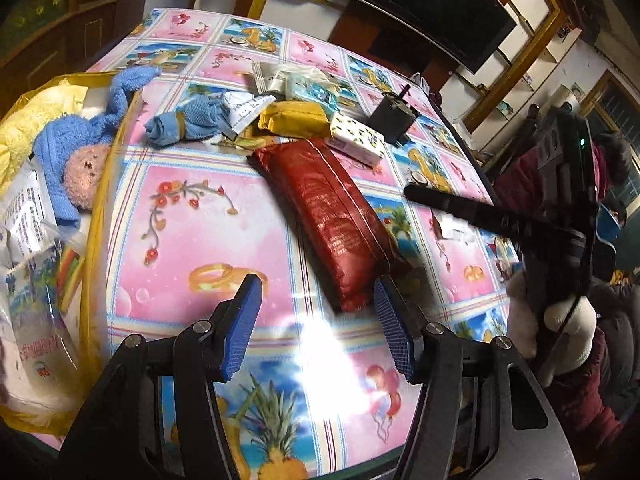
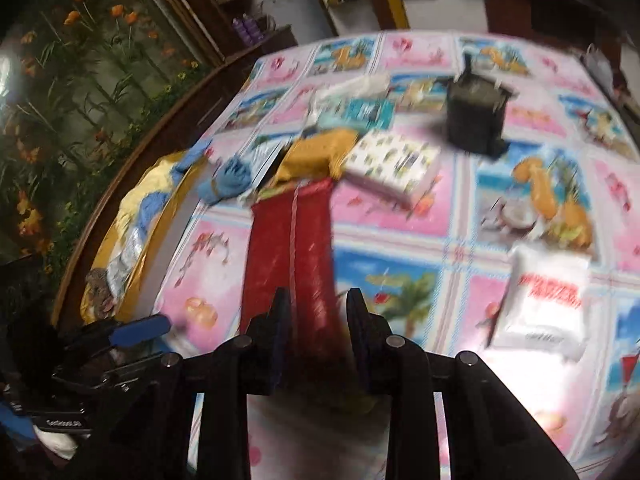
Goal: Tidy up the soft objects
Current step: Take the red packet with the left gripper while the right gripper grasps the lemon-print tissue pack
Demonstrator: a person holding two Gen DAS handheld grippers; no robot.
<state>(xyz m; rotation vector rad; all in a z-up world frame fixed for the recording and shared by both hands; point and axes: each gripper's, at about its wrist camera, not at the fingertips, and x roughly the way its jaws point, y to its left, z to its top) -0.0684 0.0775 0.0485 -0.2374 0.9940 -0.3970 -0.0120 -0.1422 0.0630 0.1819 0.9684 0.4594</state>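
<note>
A long red soft pack [image 1: 336, 220] lies on the patterned tablecloth [image 1: 192, 240]. My left gripper [image 1: 316, 316] is open and empty, just short of the pack's near end. In the right wrist view my right gripper [image 2: 318, 320] has its fingers on both sides of the red pack's [image 2: 288, 248] near end, which looks raised; the frame is blurred. A yellow pack [image 1: 294, 118], a white patterned pack [image 1: 356, 136] and a rolled blue towel [image 1: 184, 124] lie beyond. A gold-rimmed bin [image 1: 94, 240] at the left holds a blue-hooded doll [image 1: 76, 160] and bags.
A black box-like object [image 1: 392, 118] stands on the far side of the table. A white bag with red print [image 2: 544, 300] lies at the right. More wrapped packs [image 1: 296, 80] lie at the back. People sit off the right edge [image 1: 580, 320].
</note>
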